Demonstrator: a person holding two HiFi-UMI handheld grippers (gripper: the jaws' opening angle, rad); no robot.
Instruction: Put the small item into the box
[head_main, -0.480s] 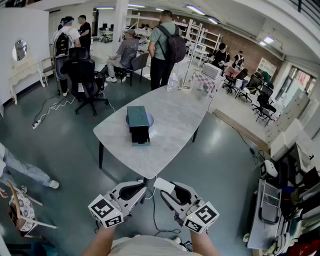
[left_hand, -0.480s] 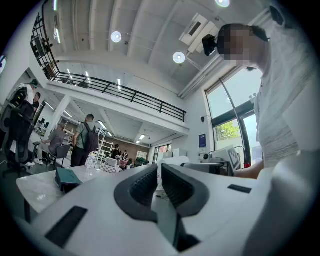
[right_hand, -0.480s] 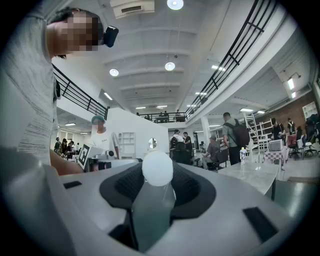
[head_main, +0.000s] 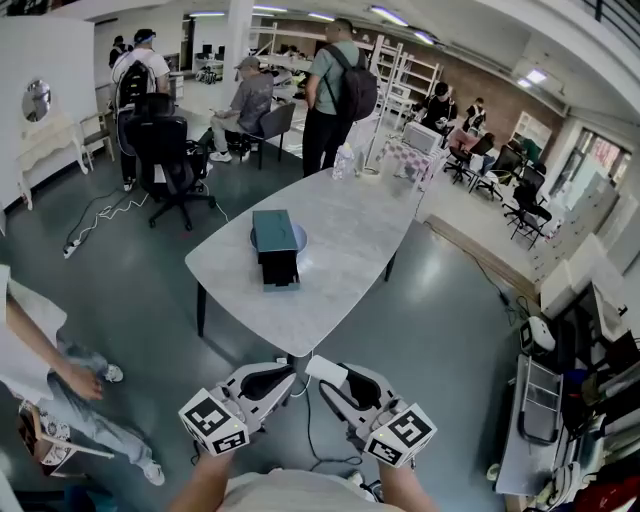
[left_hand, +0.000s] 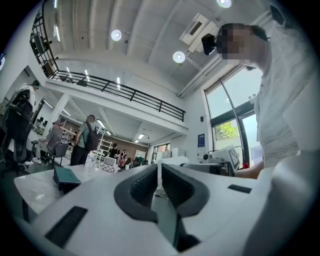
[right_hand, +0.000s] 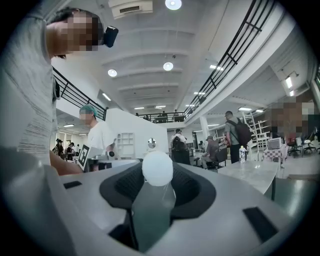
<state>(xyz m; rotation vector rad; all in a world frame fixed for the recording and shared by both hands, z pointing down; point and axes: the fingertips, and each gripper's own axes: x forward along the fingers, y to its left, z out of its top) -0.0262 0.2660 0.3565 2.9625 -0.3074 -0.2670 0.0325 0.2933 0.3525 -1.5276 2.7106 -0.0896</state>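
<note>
Small white item (right_hand: 157, 168) gripped in right claw (right_hand: 158, 176), dark teal box (head_main: 274, 236) on table (head_main: 345, 262)

A bystander (head_main: 45, 345) at the lower left of the head view steps in from the edge. Before, only a trouser leg and one shoe showed; now a white sleeve, a forearm and a hand (head_main: 80, 381) reach in, and a second shoe (head_main: 152, 472) lands near the wooden chair (head_main: 45, 432). Far off, the person with the black backpack (head_main: 132, 82) shifts slightly right — the black-shirted person beside them no longer shows.
</note>
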